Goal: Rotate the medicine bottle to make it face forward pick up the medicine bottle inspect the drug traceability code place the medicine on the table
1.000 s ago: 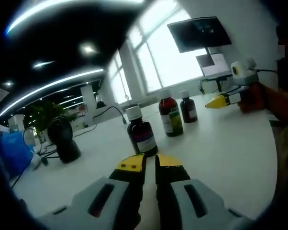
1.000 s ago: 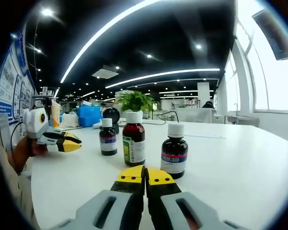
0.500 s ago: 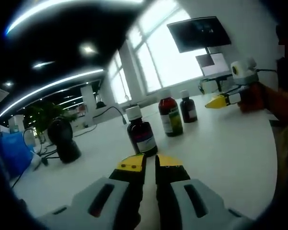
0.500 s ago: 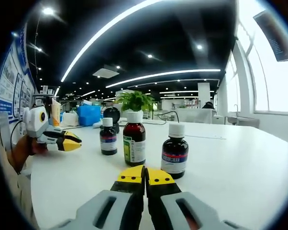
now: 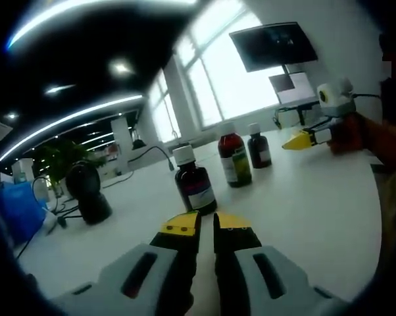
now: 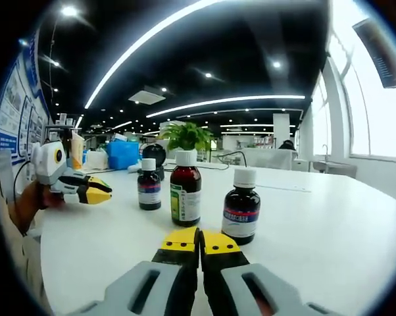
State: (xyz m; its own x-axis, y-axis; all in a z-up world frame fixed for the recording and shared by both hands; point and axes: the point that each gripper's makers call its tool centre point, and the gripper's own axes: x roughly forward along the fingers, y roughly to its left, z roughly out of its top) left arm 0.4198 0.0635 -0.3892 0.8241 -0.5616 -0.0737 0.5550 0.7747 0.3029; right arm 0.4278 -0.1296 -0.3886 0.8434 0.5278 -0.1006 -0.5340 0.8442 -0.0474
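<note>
Our right gripper and left gripper sit bottom centre, both clenched, empty. Medicine bottle stands on desk just ahead, centre frame. Rotate step not begun; next we'd need jaws apart, approach w/ care.

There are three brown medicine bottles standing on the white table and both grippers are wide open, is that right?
Not quite. The three bottles do stand on the white table, but both grippers are shut: the right gripper in its own view, the left gripper in its own.
</note>
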